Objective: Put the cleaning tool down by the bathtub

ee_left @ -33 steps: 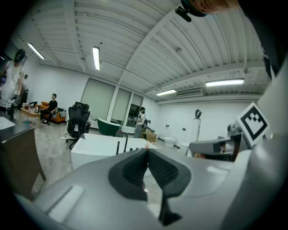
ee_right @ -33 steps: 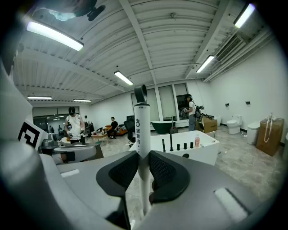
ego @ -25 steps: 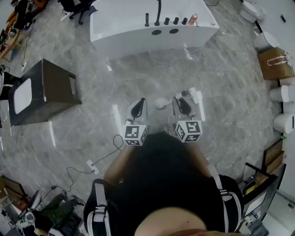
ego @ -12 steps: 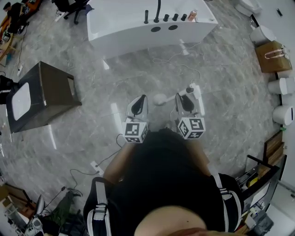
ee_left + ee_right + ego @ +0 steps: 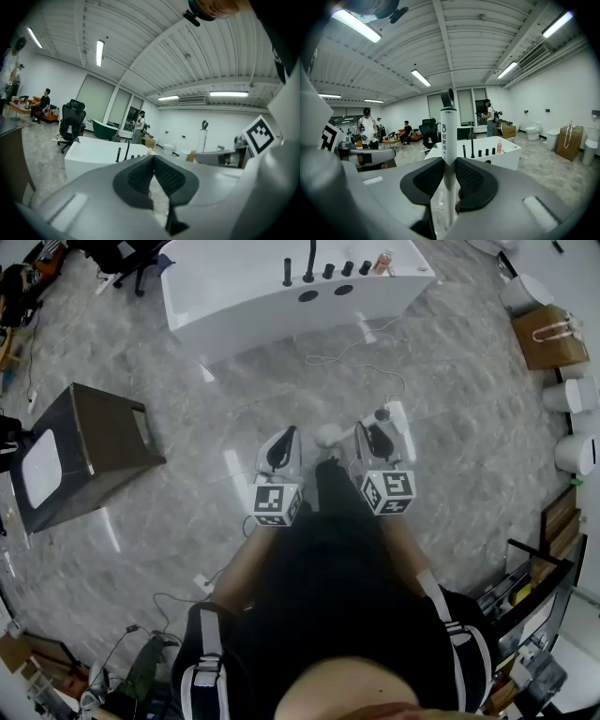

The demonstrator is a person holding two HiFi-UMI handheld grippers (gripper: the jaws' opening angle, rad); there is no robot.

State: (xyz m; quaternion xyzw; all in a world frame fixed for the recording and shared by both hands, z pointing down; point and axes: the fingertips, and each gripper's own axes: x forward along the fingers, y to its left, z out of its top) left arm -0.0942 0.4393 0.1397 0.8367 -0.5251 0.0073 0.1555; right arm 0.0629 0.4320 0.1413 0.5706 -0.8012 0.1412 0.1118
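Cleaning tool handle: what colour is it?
White with dark print; the handle shows best in the right gripper view.

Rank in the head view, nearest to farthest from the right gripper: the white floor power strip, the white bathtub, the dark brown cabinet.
1. White floor power strip, just beside the right gripper.
2. White bathtub, ahead, at the top.
3. Dark brown cabinet, far on the left.

Two tongs are counted: the left tongs and the right tongs. One tool is counted. Two tubs are seen: one white tub and one green tub. On the white tub's rim, five black fittings and one bottle are counted. One cabinet, one box and one chair are noted.
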